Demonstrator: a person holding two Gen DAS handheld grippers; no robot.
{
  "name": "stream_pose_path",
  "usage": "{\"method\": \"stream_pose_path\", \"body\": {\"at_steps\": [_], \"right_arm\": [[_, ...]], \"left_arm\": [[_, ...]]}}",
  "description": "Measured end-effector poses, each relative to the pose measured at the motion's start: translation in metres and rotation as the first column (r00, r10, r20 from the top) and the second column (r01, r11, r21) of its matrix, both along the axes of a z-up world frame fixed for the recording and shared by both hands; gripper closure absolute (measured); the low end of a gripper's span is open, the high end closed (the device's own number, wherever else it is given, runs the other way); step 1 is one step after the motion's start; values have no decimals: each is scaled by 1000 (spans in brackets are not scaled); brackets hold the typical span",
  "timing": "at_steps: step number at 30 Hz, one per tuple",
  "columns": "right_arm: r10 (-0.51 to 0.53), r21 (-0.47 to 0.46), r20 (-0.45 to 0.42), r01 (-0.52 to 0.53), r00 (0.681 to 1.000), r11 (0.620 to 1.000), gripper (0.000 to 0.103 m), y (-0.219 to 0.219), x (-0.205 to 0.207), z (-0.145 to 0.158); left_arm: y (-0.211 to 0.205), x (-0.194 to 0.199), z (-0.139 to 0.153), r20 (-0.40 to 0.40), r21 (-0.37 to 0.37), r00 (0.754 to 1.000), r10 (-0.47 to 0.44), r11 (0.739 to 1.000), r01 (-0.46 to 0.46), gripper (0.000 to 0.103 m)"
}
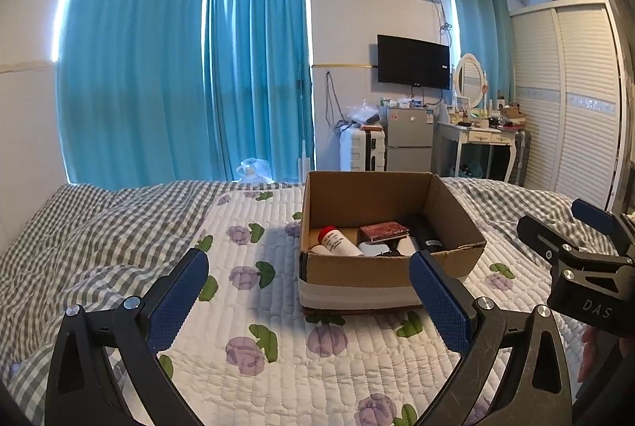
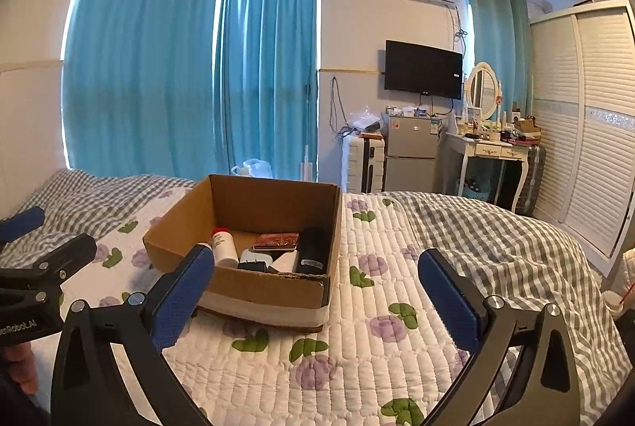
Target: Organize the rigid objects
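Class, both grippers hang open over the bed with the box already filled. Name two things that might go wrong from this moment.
1. The cardboard box sits on a soft quilt; pushing its wall might tip or slide it.
2. The white bottle, red case and black cylinder lie packed together, so the open left gripper or right gripper could knock neighbours when reaching in.

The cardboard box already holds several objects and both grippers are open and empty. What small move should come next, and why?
Probably none toward the cardboard box: draw both grippers back. The left gripper and right gripper hold nothing, the white bottle, red case and black cylinder lie inside, and no loose object shows on the quilt. The task looks finished.
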State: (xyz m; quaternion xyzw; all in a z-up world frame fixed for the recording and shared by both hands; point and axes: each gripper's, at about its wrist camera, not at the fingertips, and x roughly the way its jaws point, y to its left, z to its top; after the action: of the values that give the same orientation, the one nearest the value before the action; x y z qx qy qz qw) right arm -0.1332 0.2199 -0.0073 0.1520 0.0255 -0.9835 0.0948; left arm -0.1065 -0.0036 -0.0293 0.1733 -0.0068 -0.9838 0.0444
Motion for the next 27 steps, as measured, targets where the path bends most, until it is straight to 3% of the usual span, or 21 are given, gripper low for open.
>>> {"method": "stream_pose_path", "body": {"at_steps": [27], "right_arm": [[5,27,30,-6,1000,1000,0,-6,-3,-7]], "left_arm": [[-2,0,-2,13,14,1000,6,1000,-6,0]]}}
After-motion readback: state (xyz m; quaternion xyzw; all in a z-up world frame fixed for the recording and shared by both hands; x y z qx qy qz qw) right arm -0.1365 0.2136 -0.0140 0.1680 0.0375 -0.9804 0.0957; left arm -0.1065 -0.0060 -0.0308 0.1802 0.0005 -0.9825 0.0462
